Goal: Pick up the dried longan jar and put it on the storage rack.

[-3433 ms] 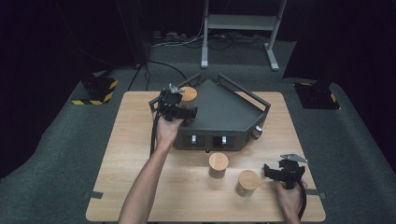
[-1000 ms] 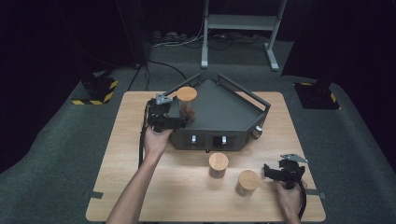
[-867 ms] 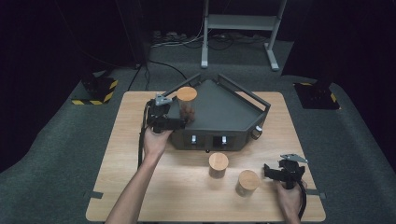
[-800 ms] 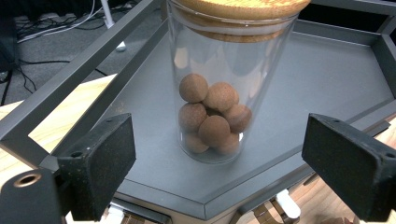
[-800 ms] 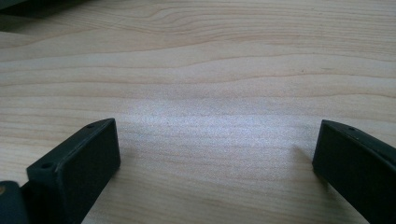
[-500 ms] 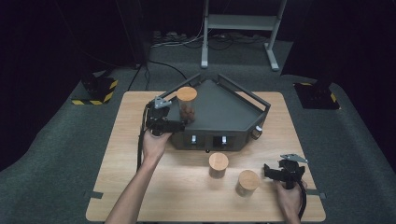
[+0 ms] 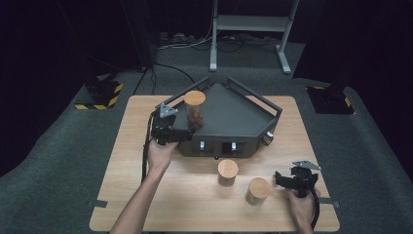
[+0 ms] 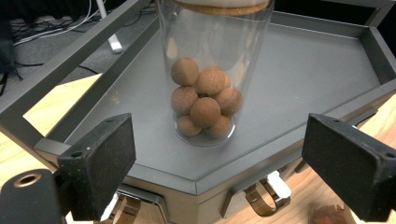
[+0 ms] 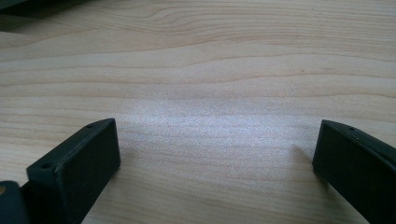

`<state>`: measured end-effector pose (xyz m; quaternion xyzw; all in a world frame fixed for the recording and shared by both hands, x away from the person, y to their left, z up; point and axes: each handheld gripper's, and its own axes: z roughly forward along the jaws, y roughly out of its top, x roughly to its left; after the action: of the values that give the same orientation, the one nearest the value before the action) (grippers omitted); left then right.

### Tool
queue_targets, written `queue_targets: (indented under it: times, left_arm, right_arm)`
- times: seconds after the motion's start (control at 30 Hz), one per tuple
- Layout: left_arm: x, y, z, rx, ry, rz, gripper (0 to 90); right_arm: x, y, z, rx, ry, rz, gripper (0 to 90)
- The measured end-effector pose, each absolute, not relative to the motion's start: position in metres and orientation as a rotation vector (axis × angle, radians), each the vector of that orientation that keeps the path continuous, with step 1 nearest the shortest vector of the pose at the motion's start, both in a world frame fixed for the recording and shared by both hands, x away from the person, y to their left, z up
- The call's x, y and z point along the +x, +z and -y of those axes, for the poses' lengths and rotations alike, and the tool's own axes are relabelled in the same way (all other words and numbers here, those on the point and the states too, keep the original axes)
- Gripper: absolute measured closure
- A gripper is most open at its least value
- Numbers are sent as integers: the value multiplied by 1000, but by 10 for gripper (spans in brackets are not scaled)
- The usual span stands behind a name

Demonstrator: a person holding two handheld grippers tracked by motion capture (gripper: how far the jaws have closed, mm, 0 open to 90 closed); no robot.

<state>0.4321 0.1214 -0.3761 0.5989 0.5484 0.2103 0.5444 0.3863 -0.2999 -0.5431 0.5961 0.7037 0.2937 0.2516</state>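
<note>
A clear glass jar (image 7: 195,108) with a cork lid stands upright on the left part of a dark grey tray (image 7: 238,114). It holds several brown balls (image 8: 204,105). My left gripper (image 7: 176,130) is at the tray's front left edge, open, with the jar (image 8: 205,70) standing farther off beyond its pads (image 8: 98,168) and untouched. Two more cork-lidded jars (image 7: 227,171) (image 7: 258,190) stand on the wooden table in front of the tray. My right gripper (image 7: 281,179) rests low at the table's near right, just right of the nearer jar. It is open, and bare wood lies between its jaws (image 9: 215,140).
The tray's raised rim (image 8: 70,60) runs along its sides, and metal latches (image 8: 264,198) hang on its front wall. On the floor, a black and yellow striped block (image 7: 100,93) lies to the left and a metal stand (image 7: 248,22) rises at the back.
My left gripper has drawn back from the jar on the tray, toward the near left, leaving the jar standing free. The right gripper has stayed in place.
</note>
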Motion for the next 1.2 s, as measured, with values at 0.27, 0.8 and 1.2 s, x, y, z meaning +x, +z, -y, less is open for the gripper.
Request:
queue_targets:
  times: [0.27, 0.8, 1.2]
  left_arm:
    - [429, -379, -123, 1410, 487, -1304, 96]
    - [419, -390, -124, 1439, 517, -1290, 94]
    - [411, -401, -130, 1440, 504, -1314, 87]
  right_arm:
    - [386, -543, 300, 1621, 799, -1914, 1]
    - [386, -543, 300, 1621, 799, -1914, 1]
    - [386, -543, 300, 1621, 799, -1914, 1]
